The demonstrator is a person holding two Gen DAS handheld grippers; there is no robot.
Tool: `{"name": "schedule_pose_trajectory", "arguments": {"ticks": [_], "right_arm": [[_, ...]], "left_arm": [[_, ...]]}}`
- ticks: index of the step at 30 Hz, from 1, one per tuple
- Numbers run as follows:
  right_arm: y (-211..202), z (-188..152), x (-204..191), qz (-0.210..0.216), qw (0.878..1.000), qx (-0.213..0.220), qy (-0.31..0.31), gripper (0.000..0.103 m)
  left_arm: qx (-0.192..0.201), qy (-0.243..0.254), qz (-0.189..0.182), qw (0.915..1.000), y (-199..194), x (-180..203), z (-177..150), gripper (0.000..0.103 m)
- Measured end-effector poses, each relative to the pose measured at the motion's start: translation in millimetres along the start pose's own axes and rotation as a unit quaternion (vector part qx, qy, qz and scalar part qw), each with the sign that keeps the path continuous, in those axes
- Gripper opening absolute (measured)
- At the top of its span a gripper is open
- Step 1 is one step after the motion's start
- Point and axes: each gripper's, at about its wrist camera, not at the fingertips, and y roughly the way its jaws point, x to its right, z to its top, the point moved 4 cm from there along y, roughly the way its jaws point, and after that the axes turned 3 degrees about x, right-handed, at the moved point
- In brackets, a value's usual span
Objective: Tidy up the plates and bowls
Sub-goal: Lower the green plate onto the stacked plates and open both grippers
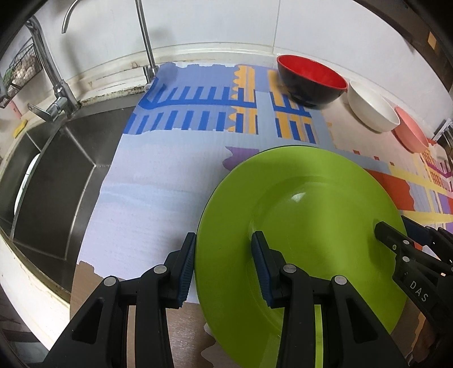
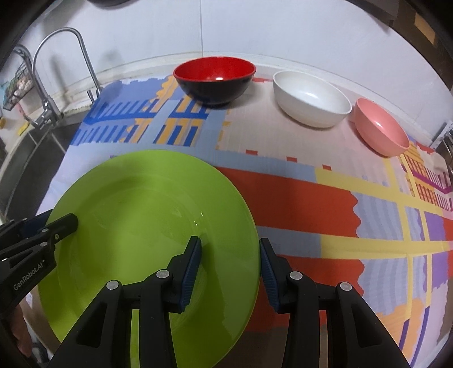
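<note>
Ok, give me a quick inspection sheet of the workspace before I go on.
Surface: patterned mat on the counter.
Job's things: green plate; red-and-black bowl, white bowl, pink bowl in a row by the wall.
Clutter: nothing seen.
Grippers: left gripper and right gripper each straddle an opposite plate rim, jaws part open; pad contact unclear.
Cables: nothing seen.
Surroundings: sink, faucet, tiled wall.

Both grippers' jaws apparently clamp green plate point(image 2: 147, 203) (opposite rims).
</note>
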Motion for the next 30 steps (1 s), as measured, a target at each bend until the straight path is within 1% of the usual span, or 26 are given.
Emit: {"name": "schedule_pose_trajectory", "arguments": {"ticks": [10,13,18,22,30], "right_arm": [[8.4,-3.4,0.0,0.01,1.0,-0.015,-0.011,0.042],[7.2,-2.2,-1.8,0.009,1.0,-0.007,-0.021,0.042],[0.9,1.0,-0.4,0.006,1.0,0.004,-0.028,0.042],[-6.5,5.0,3.2,0.008,0.999,0.013,-0.028,0.042],[-25.4,13.3,18.4,0.022,0.999,0.036,-0.009,0.042]], "left_arm": [[0.0,-0.002,0.014,0.9999,2.2,1.6,-1.0,0.04],[0.0,-0.004,0.008,1.0,3.6,2.1,-1.3,0.047],[0.007,-0.007,0.01,0.9999,-2.8,4.7,1.0,0.051],[0.019,-0.007,0.001,0.9998,-13.9,11.6,5.9,0.055],[0.043,0.007,-0.023,0.9988,-35.0,36.3,19.6,0.055]]}}
